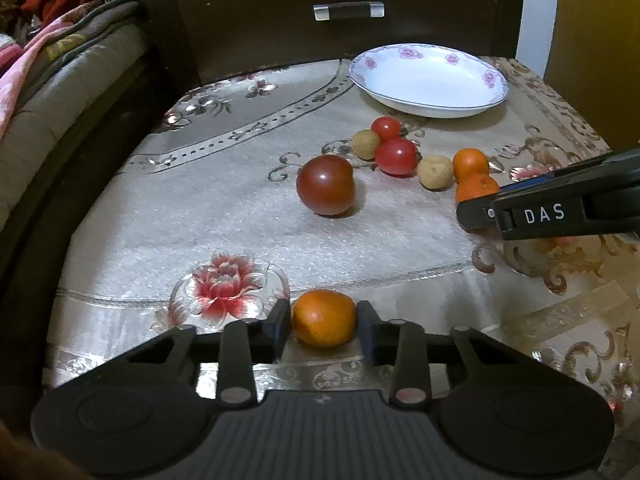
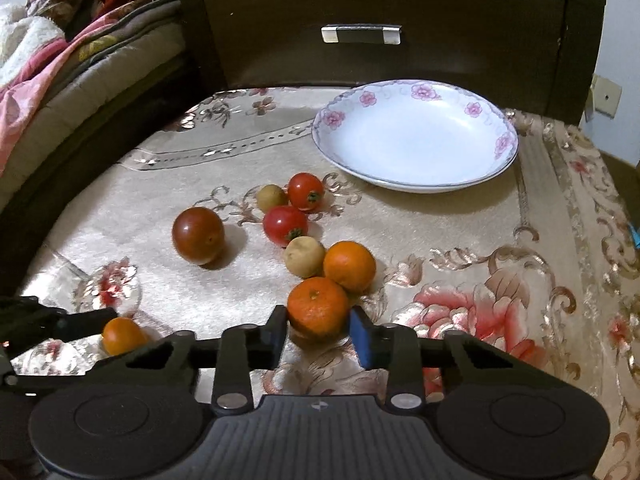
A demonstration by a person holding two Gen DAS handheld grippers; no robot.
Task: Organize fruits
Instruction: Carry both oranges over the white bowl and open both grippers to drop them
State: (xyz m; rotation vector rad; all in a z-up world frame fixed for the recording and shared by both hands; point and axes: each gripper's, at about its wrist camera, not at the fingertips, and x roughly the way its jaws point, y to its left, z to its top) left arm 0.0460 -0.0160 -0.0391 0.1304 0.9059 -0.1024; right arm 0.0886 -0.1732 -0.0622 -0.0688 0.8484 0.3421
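Each round orange mandarin is bracketed, not visibly pinched: one [image 1: 323,317] by the spread left claw [image 1: 323,326], another [image 2: 318,307] by the spread right claw [image 2: 318,330]. If closed off-centre, the right one could be rolled into the mandarin at one o'clock [image 2: 349,266].

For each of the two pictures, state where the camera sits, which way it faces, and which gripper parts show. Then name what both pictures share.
Left wrist: behind the left gripper, facing the plate; fingers flank an orange; right gripper enters.
Right wrist: behind the right gripper, flanking a mandarin; left gripper's finger shows.
Shared: plate, dark tomato, drawer handle.
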